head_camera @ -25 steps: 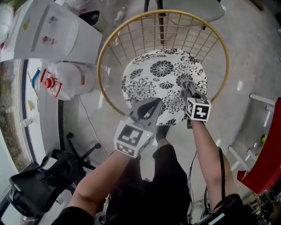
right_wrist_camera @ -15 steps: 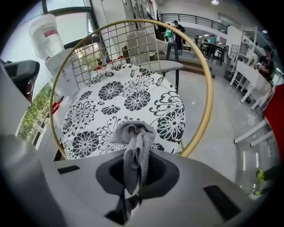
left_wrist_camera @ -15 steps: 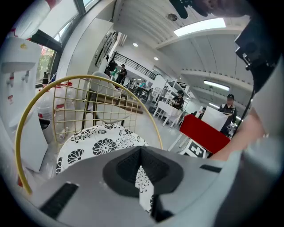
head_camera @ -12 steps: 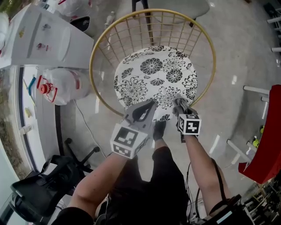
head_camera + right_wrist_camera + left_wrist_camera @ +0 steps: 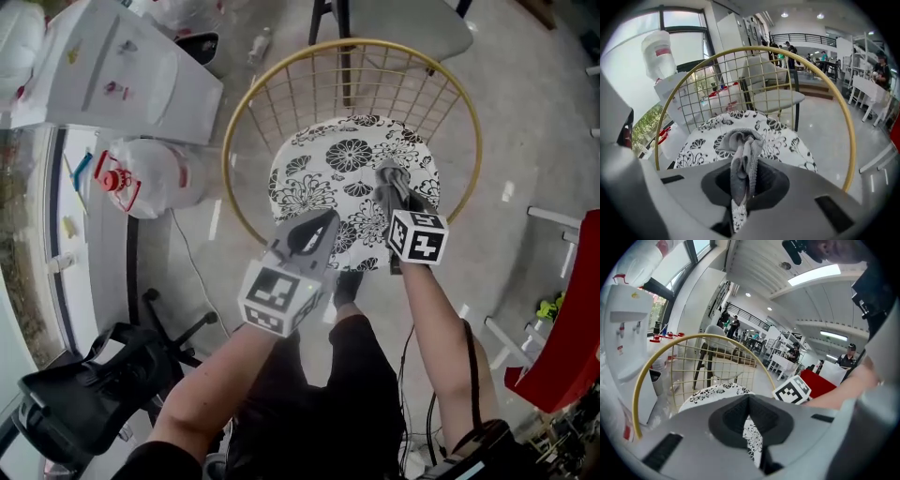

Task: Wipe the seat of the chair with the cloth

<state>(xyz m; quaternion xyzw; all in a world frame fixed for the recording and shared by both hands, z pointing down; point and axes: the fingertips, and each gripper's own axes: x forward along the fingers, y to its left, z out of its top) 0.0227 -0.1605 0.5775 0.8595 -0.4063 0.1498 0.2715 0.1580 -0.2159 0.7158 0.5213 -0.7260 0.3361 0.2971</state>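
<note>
The right gripper point(image 5: 392, 190) clenches the grey cloth point(image 5: 740, 154) over the seat's point(image 5: 323, 178) right side. The left gripper point(image 5: 321, 225), closed on nothing, hangs by the seat's near edge. Best press the cloth flat and sweep in overlapping strokes.

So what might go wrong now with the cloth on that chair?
1. The right gripper pinches the grey cloth as a narrow bunch, so it may wipe only a thin strip of the black-and-white flowered seat, or slip out.
2. The gold wire rim circles the seat closely; a wide stroke could knock the gripper against it.
3. The left gripper is shut on nothing and is not steadying the seat, which might shift on the glossy floor.
</note>
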